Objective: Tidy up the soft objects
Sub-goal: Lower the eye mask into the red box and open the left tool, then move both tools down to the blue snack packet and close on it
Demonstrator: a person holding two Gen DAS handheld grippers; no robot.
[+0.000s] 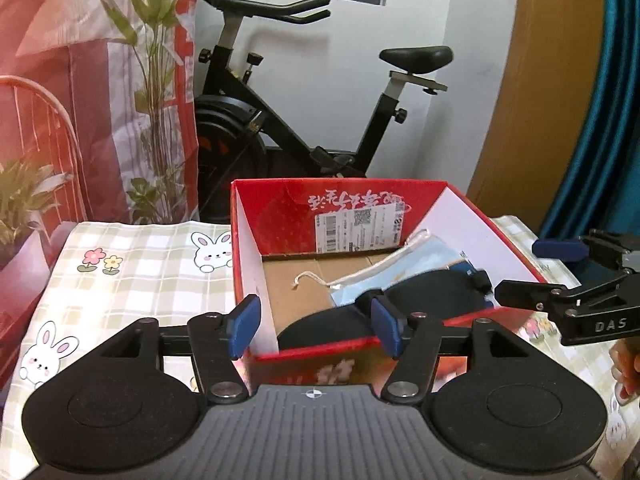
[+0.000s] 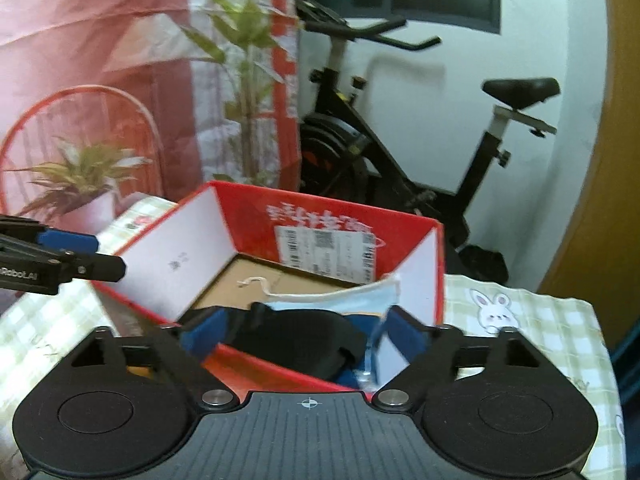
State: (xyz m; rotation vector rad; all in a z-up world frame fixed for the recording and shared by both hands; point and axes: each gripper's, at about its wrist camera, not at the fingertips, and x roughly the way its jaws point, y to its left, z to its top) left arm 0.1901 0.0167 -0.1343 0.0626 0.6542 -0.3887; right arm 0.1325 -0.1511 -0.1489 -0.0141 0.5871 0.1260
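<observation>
Left tool [image 1: 316,326] spread, blue pads apart over the near red wall of the box [image 1: 496,220], nothing pinched; near-left corner of the box between the pads. Right tool [image 2: 298,334] spread wide, pinching nothing, poised at the box's near edge with the black eye mask [image 2: 296,340] lying between and beyond its pads, not pressed. Inside the box: black eye mask [image 1: 424,292] on the cardboard floor toward the near right side, pale blue face mask [image 1: 416,256] beside it, partly leaning on the white inner wall, ear loop [image 1: 312,278] trailing across the floor. Shipping label [image 1: 360,226] on the far red wall. Box on a tabletop under a checked cloth with rabbits [image 1: 132,264]. Beyond: exercise bike [image 1: 288,120], potted plants [image 1: 24,196], red patterned curtain [image 1: 60,60], wooden door [image 1: 540,80].
</observation>
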